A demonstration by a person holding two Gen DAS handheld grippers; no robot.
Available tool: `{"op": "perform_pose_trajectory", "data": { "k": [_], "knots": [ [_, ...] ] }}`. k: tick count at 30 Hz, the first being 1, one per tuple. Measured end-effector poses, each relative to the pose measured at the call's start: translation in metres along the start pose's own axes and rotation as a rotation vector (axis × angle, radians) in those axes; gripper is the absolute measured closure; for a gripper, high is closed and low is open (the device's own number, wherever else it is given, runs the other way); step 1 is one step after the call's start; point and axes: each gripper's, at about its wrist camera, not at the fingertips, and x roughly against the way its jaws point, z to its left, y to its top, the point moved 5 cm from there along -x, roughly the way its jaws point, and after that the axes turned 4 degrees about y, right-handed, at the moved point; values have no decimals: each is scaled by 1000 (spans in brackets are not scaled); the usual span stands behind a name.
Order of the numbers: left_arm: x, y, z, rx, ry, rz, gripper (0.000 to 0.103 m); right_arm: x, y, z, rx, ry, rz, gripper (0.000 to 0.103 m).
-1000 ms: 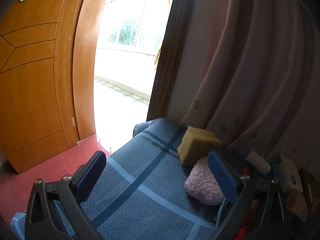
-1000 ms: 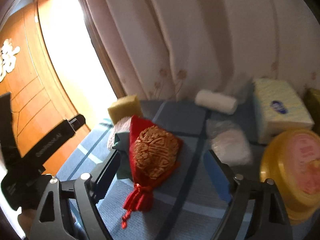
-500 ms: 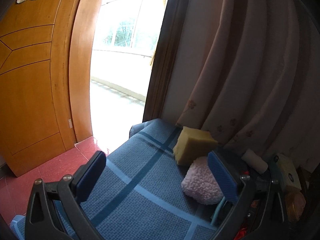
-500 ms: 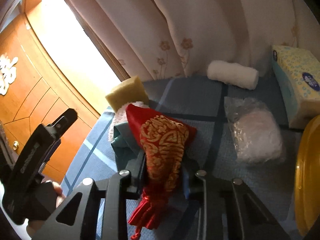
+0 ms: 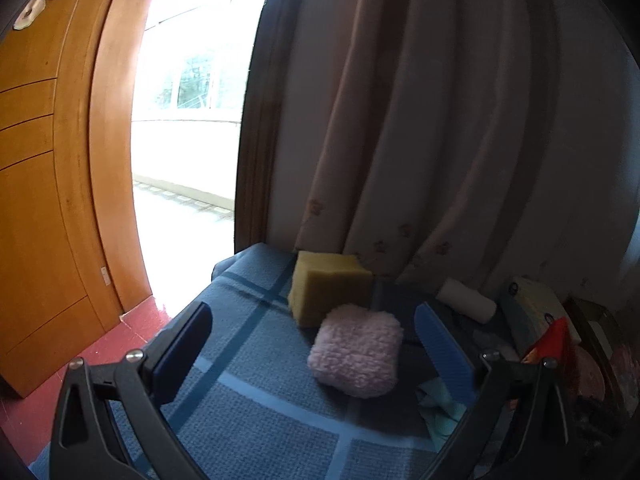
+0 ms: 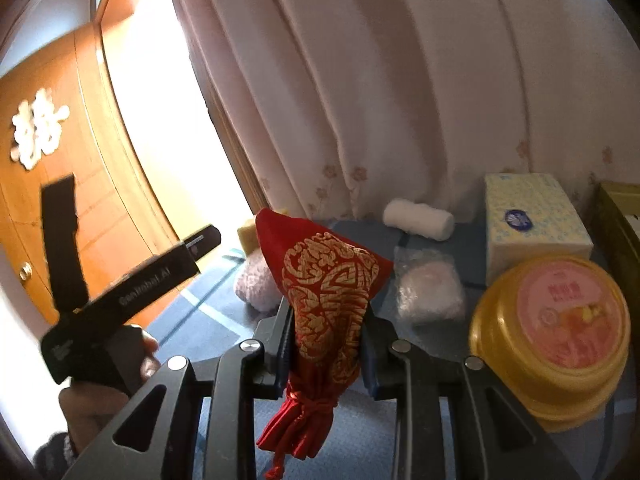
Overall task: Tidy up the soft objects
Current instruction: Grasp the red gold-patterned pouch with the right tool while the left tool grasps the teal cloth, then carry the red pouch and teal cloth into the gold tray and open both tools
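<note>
Both cameras sit low and close over the blue checked tabletop (image 5: 256, 412), facing the curtain (image 5: 440, 140); the right view looks leftward towards the door (image 6: 120, 220); both share the yellow sponge (image 5: 328, 286) and pink pad (image 5: 358, 354).

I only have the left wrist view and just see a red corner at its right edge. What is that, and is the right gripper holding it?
Observer: It is a red pouch with gold embroidery, clamped in the right gripper.
Operator: Is it off the blue cloth?
Observer: Its tied end with the tassel hangs below the gripper; whether it touches the blue cloth I cannot tell.
Operator: What is hidden on my right?
Observer: A round gold tub with a pink lid, in front of a tissue box.
</note>
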Motion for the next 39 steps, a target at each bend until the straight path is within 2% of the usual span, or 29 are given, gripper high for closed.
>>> {"op": "perform_pose_trajectory", "data": {
  "k": [5,9,10,14,18,22,24,25,26,28,30,31,34,39],
  "knots": [
    [0,-8,-26,-62,-136,51,2,49,15,-4,77,-141,-202,73],
    [1,-19,-58,-145,-213,101,6,75,19,-15,166,-323,-299,72],
    [0,-23,-65,-157,-214,124,7,79,20,-18,177,-346,-311,72],
    [-10,-37,-92,-217,-204,220,33,84,20,-29,180,-385,-329,72],
    [-33,-56,-116,-291,-127,348,33,79,22,-36,180,-385,-327,72],
    [-49,-69,-119,-284,-94,455,33,84,20,-35,180,-381,-318,72],
    [-47,-71,-119,-300,-78,452,34,84,19,-34,174,-382,-305,72],
    [-46,-71,-120,-305,-75,448,41,83,20,-34,171,-381,-301,72],
    [-45,-71,-121,-305,-78,442,56,83,20,-34,168,-380,-300,72],
    [-44,-70,-120,-292,-77,434,76,84,20,-33,166,-378,-305,72],
    [-43,-70,-118,-268,-96,436,80,86,21,-33,164,-377,-306,72],
    [-41,-69,-116,-249,-114,438,86,87,21,-33,161,-378,-308,72],
    [-31,-61,-103,-136,-213,400,87,90,22,-35,164,-387,-323,72],
    [0,-42,-83,-11,-282,213,87,97,19,-36,191,-415,-345,72]
  ]
}}
